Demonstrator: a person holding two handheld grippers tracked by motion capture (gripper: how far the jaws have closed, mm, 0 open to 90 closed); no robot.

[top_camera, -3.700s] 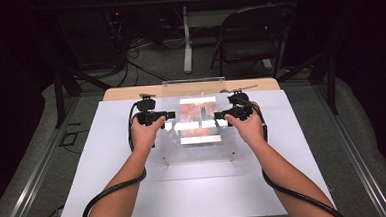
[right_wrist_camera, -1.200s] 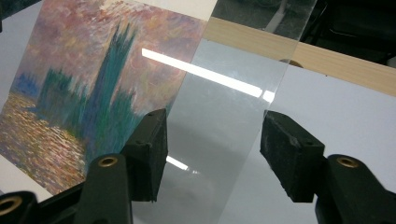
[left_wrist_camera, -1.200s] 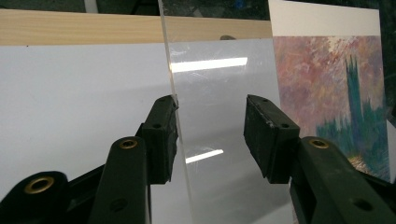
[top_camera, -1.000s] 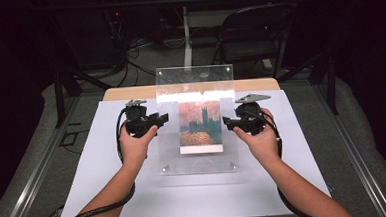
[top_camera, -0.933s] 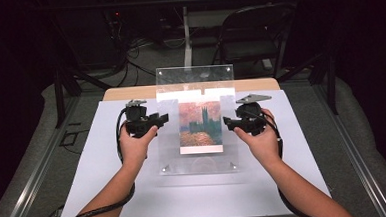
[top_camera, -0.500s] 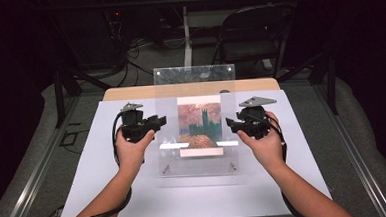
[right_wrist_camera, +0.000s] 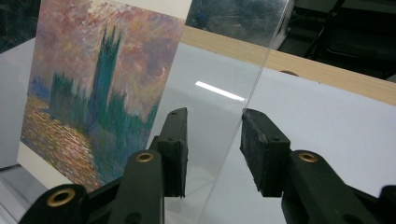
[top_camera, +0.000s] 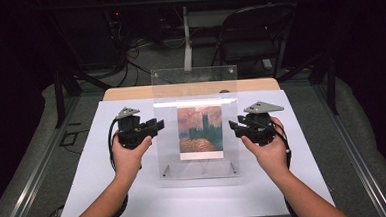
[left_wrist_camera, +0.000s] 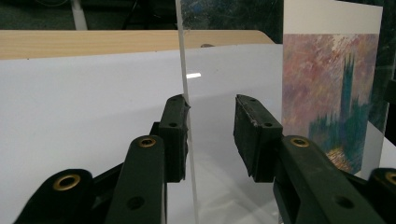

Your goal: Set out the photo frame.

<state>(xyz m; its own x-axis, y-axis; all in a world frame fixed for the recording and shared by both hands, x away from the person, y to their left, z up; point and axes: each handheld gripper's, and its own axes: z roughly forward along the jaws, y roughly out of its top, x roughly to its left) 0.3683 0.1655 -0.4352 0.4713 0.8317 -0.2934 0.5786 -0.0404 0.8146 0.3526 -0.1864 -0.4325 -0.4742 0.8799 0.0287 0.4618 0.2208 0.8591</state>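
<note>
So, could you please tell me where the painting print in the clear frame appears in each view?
High view: the painting print stands upright at centre, between the two grippers.
Left gripper view: the print is at the right edge, beyond the fingers.
Right gripper view: the print covers the upper left.
Shared landmark: the clear frame, whose side edges run between each gripper's fingers.

Clear acrylic frame (top_camera: 197, 123) stands upright mid-table (top_camera: 85, 194), blocking any straight pass between left tool (top_camera: 154, 126) and right tool (top_camera: 234, 126). Each frame side edge sits between a tool's jaws, which have just been closing. White table surface left, right and in front of the frame is open. Chair (top_camera: 250, 40) stands beyond the far edge.
</note>
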